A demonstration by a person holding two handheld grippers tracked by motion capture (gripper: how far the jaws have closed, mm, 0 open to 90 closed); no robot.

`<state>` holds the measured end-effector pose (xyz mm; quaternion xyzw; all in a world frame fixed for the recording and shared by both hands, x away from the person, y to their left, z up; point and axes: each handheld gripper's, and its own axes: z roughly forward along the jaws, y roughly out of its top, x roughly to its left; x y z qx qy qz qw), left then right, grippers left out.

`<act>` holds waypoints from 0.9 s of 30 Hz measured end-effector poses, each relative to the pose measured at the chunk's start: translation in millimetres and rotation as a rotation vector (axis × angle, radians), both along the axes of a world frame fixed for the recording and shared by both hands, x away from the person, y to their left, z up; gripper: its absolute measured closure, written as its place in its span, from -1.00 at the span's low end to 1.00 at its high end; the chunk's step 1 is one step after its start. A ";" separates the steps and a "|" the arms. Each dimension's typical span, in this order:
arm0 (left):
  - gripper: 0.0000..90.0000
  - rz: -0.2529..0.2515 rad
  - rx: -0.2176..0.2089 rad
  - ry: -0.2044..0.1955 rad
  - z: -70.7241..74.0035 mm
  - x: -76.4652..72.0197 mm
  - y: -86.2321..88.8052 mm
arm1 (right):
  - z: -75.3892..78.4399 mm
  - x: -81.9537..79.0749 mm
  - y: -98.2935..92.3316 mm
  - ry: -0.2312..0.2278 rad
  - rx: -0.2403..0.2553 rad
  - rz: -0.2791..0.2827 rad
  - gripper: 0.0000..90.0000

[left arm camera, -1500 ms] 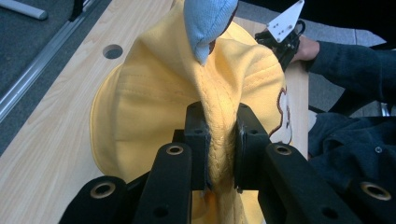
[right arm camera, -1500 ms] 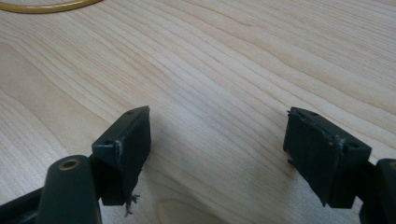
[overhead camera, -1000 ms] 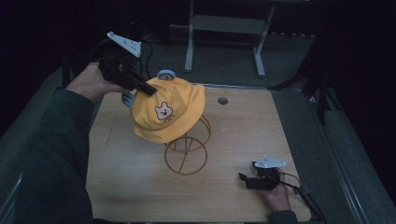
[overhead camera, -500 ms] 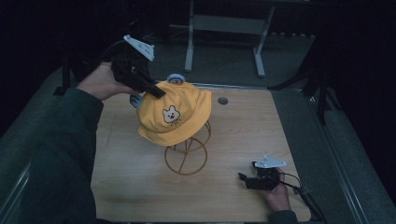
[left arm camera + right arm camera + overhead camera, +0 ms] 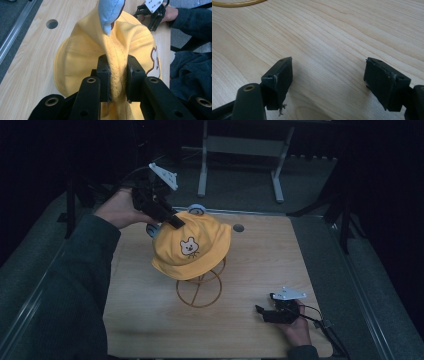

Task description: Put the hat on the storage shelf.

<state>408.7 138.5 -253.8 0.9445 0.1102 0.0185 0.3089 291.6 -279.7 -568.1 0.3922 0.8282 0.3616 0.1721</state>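
High view: the yellow hat point(image 5: 192, 251) sits on the wire stand point(image 5: 198, 290) at surface centre, the left hand-held gripper point(image 5: 172, 220) at its 11 o'clock edge, the right hand-held gripper point(image 5: 260, 310) resting at 5 o'clock. Left gripper view: the jaws, just easing apart, pinch a fold of hat fabric. Right gripper view: the jaws are released above the bare surface point(image 5: 332, 37).

No readable text, label or number anywhere, not even on the yellow hat point(image 5: 192, 250).

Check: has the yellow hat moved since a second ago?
Yes. The yellow hat, pinched in the left gripper, has shifted right, toward the table's round hole, settling over the wire stand.
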 end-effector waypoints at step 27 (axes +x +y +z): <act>0.61 -0.091 0.061 0.024 -14.0 -1.3 -44.9 | 0.0 0.0 0.0 -0.001 0.000 0.000 -0.49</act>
